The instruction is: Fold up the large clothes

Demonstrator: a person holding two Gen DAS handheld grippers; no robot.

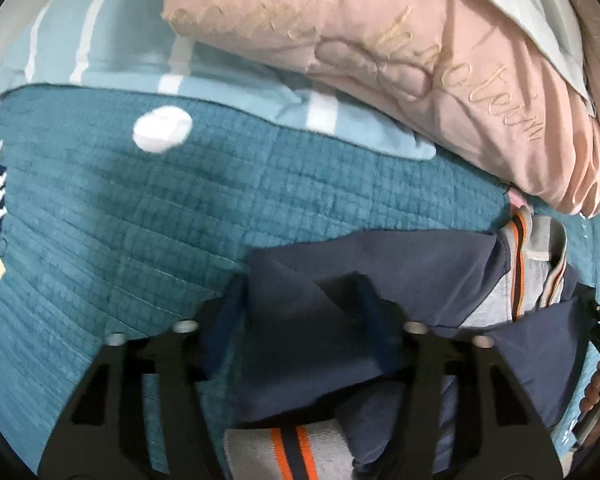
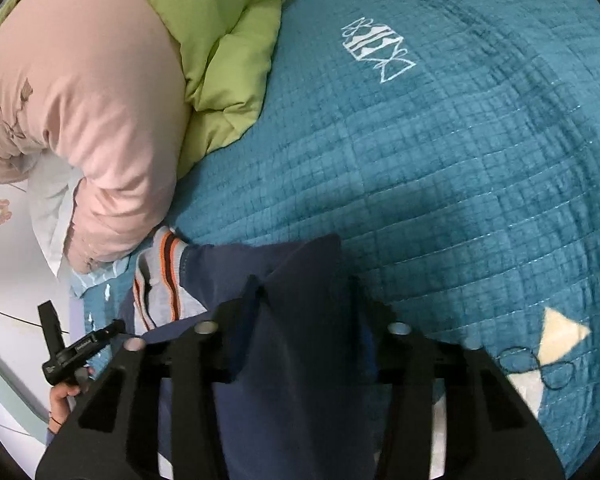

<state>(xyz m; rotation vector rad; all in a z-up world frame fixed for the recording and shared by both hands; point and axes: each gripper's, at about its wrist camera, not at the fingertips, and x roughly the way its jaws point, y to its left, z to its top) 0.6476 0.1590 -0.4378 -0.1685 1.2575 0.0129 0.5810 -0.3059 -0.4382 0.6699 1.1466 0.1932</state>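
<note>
A navy garment [image 1: 300, 300] with grey, orange-striped ribbing [image 1: 528, 264] lies on the teal quilted bedspread [image 1: 140, 220]. My left gripper [image 1: 300, 304] is shut on a fold of its navy cloth, which bunches between the fingers. In the right wrist view my right gripper [image 2: 304, 300] is shut on another fold of the same navy garment [image 2: 300, 380]; its striped ribbing [image 2: 164, 276] lies to the left. The other hand-held gripper [image 2: 72, 352] shows at the lower left there.
A pink quilt [image 1: 420, 60] and a light blue striped cloth [image 1: 140, 52] lie at the far side. In the right wrist view the pink quilt [image 2: 92, 112] and a green duvet [image 2: 220, 60] lie to the left, and the bedspread [image 2: 460, 160] stretches right.
</note>
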